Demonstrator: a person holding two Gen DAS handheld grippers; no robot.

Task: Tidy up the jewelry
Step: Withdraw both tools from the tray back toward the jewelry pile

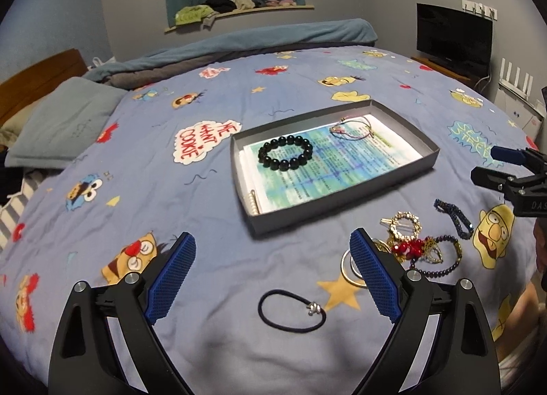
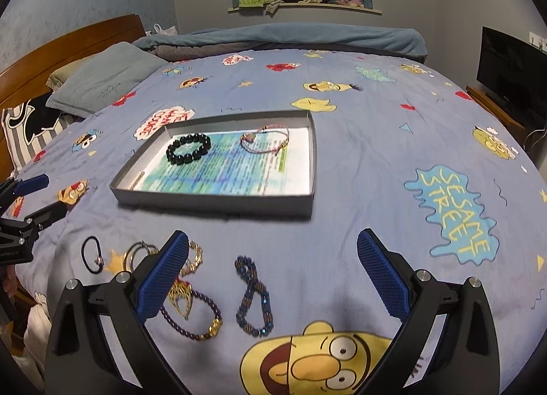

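The shallow grey cardboard tray (image 2: 218,202) on the bed's middle already holds a black bead bracelet (image 2: 188,149) and a pink cord bracelet (image 2: 265,140), likely sorted there. A dark blue beaded bracelet (image 2: 253,296) lies between the right gripper's (image 2: 273,278) wide-spread fingers; the left gripper (image 1: 273,278), equally wide and empty, frames a black hair tie (image 1: 290,309)

The bedspread (image 2: 359,155) reads "SESAME STREET" (image 2: 451,214) — and "ME WANT COOKIE" (image 1: 205,142).
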